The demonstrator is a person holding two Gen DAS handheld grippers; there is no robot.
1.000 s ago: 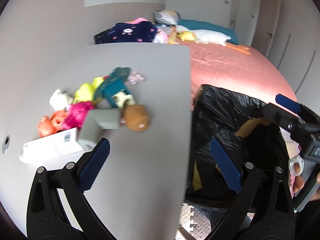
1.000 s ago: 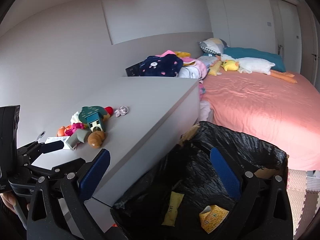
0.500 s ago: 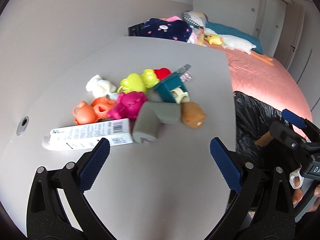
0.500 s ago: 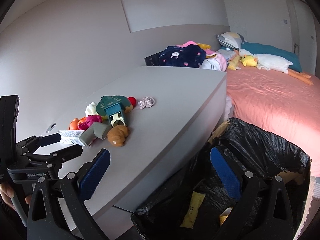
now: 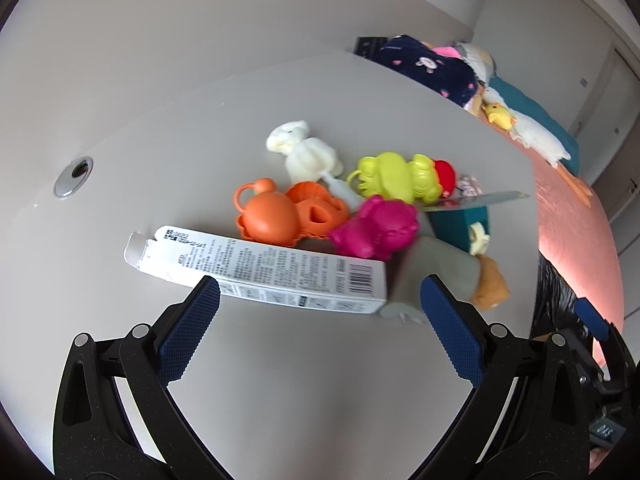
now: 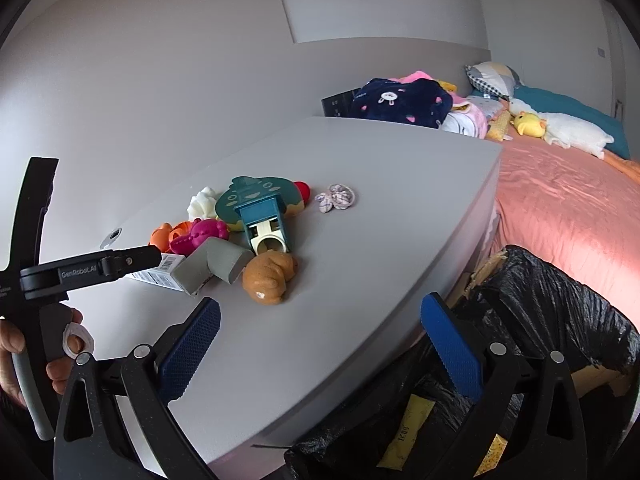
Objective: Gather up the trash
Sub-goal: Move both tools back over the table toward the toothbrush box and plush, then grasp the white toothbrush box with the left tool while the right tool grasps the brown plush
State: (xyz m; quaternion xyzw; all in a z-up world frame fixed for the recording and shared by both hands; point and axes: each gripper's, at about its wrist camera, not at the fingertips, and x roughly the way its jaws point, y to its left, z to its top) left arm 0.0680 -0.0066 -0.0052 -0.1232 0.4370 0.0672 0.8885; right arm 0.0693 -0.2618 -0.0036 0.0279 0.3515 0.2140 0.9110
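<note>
A long white printed carton lies on the grey desk in front of a pile of toys. My left gripper is open and empty, its jaws wide, hovering just before the carton; the carton also shows in the right wrist view, partly behind the left gripper's arm. My right gripper is open and empty over the desk's front edge. A black trash bag in a cardboard box stands right of the desk, with yellow wrappers inside.
The pile holds an orange toy, a pink toy, a lime toy, a white toy, a grey block, a brown plush and a teal toy. A pink bed lies beyond the desk.
My left gripper has swung left from the trash bag to the desk and closed in on the white carton. My right gripper has shifted left, bringing more desk into view.
</note>
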